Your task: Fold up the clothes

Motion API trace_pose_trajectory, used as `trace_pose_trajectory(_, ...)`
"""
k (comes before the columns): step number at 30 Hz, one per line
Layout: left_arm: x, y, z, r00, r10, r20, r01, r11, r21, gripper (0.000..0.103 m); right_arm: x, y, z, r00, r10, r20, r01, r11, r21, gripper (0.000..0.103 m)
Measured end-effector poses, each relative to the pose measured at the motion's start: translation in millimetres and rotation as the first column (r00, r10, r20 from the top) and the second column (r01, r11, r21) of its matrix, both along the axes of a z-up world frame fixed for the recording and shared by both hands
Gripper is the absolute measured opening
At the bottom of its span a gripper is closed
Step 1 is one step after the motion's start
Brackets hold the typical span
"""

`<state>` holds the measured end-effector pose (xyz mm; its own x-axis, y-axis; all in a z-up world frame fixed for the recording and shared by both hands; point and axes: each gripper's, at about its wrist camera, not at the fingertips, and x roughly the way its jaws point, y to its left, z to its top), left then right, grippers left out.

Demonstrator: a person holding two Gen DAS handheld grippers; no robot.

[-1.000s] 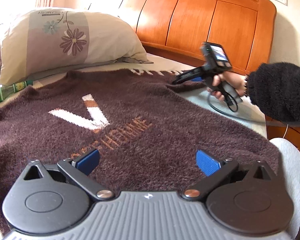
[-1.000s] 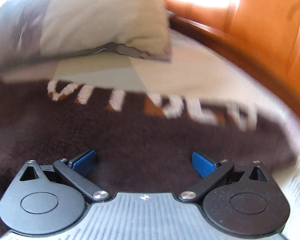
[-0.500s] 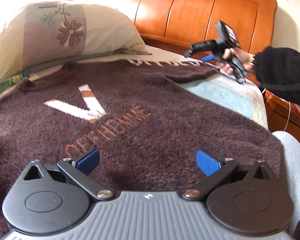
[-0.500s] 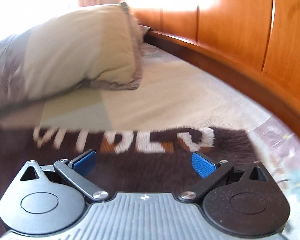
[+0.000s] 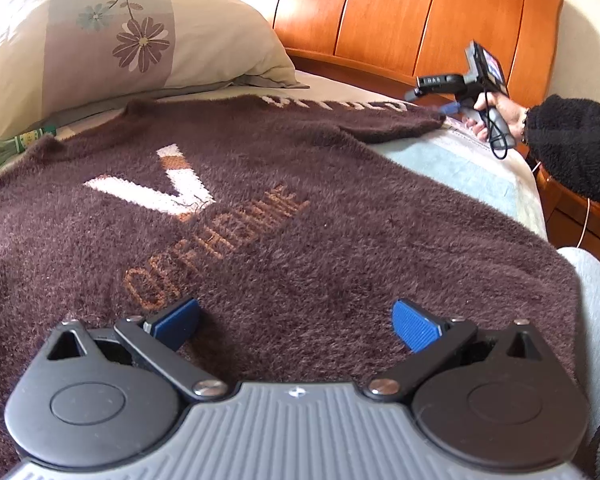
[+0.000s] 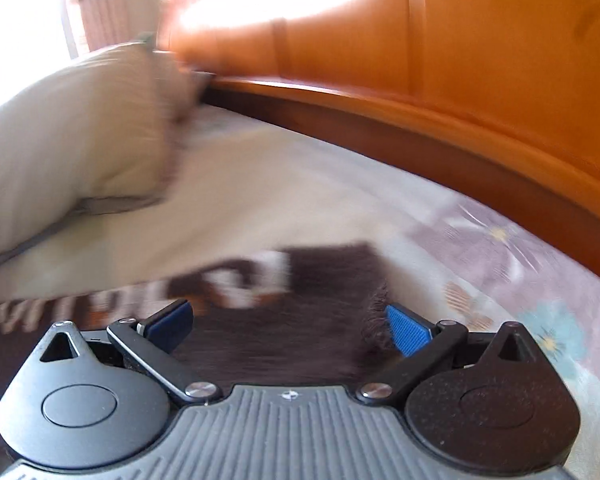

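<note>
Left gripper (image 5: 296, 322), nearest, jaws spread wide, poised over the lower body of the brown sweater (image 5: 284, 216), which lies flat on the bed (image 5: 472, 168), lettering uppermost. Farther off, the sweater's sleeve (image 5: 380, 118) reaches toward the bed's edge, where the right gripper (image 6: 288, 324), in a hand (image 5: 496, 110) with a black fleece cuff, has its jaws spread on either side of the sleeve end (image 6: 328, 280); this view is blurred. Beyond: flowered pillow (image 5: 112, 44), wooden headboard (image 5: 420, 20).
</note>
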<state>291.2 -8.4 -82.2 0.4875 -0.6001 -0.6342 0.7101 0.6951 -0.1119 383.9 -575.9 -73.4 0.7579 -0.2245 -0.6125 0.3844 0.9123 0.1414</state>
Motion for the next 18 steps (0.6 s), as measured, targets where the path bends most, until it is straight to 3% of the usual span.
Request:
trace_pose_trajectory(4,-3.0,-3.4,0.0,1.000,-0.004,0.012,0.003,1.000,0.031,0.102,9.0,29.3,-3.8,0.993,0.102,-0.053,-0.105,0.993,-0.048,0.103)
trace_pose_trajectory(8,-3.8,-1.1,1.9,1.000,0.002,0.013,-0.002,0.999,0.040,0.102,10.1,31.1,-11.6,0.977,-0.013,-0.213,-0.018,0.990,-0.143,0.103)
trace_pose_trajectory(11,-4.2,3.8,7.4,0.999,0.027,0.027,-0.028,0.999,0.046,0.102,-1.8,34.2,7.5,0.976,-0.115,-0.186,0.083,0.982,-0.171,0.103)
trace_pose_trajectory(12,-3.8,5.8,9.3,0.999,0.036,0.033,-0.037,0.998,0.044,0.102,-4.8,40.3,16.4,0.980,-0.103,-0.168,0.075,0.984,-0.164,0.103)
trace_pose_trajectory(15,1.9,10.9,11.8,0.998,0.069,0.013,-0.070,0.997,0.043,0.102,-3.5,79.7,42.8,0.990,0.034,-0.135,-0.054,0.988,-0.143,0.103)
trace_pose_trajectory(18,7.8,16.3,11.9,0.993,0.118,0.005,-0.118,0.991,0.063,0.102,2.1,134.9,65.8,0.963,0.258,-0.077,-0.261,0.964,-0.044,0.103)
